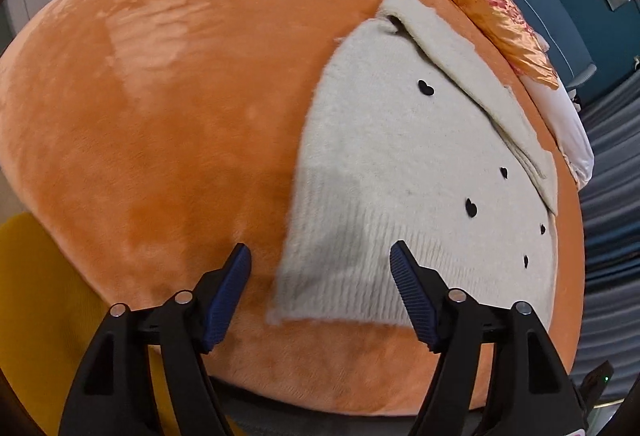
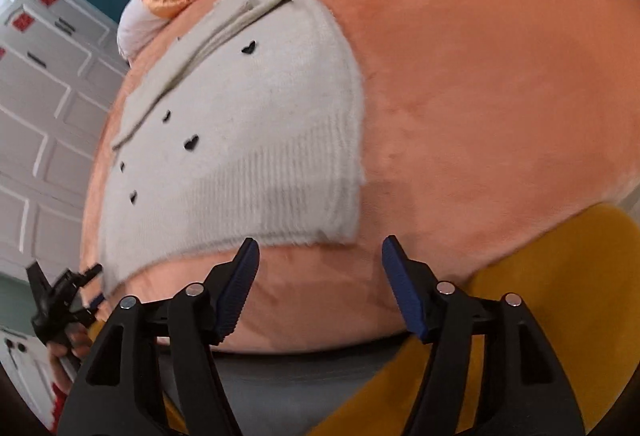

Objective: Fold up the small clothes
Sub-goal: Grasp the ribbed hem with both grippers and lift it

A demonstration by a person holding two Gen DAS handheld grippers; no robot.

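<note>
Left wrist: sweater (image 1: pixel 400 175) just beyond left tool (image 1: pixel 320 260); jaws apart.

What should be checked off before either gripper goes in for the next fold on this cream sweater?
1. Left gripper open, nothing held: ok.
2. Right gripper open, nothing held: ok.
3. Cream sweater lying flat on the orange blanket: ok.
4. Sleeve already folded across the top: ok.
5. Ribbed hem edge exposed near both grippers: ok.
6. Second sleeve tucked in too: cannot tell.
</note>
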